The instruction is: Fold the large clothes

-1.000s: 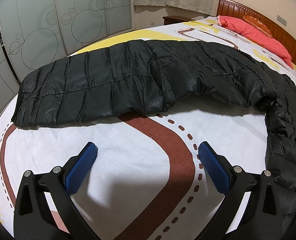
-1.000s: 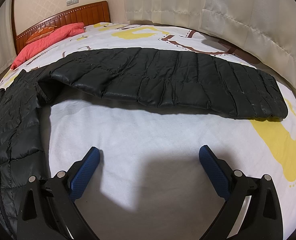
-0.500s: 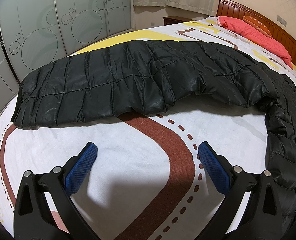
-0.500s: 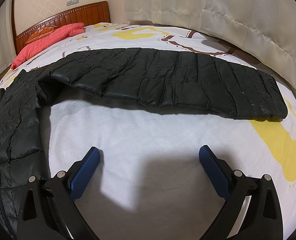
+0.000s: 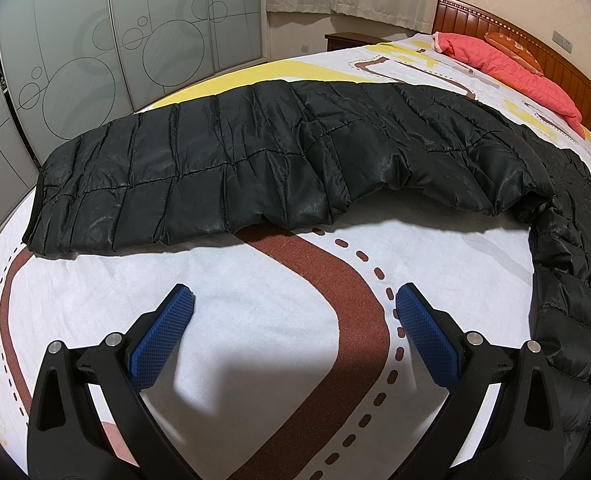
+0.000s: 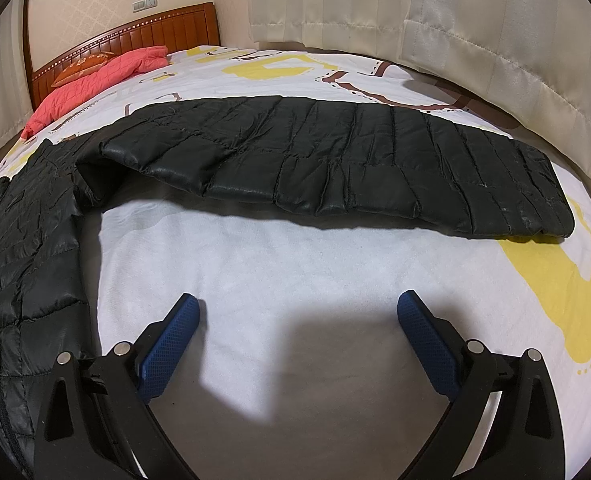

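Black puffer jacket [image 5: 255, 168] spread flat on bed [image 5: 263, 320], sleeves out sideways. Left gripper [image 5: 295, 312] jaws wide open, empty, over bedsheet; sleeve at 12 o'clock, jacket body at 3. Right gripper [image 6: 298, 320] jaws wide open, empty; other sleeve [image 6: 355, 168] at 12, body at 9. Red pillow [image 6: 99, 76] by headboard [image 6: 135, 36].

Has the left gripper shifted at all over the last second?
No. The left gripper hangs open over the same bend of the brown stripe, and the black jacket sleeve sits unchanged.
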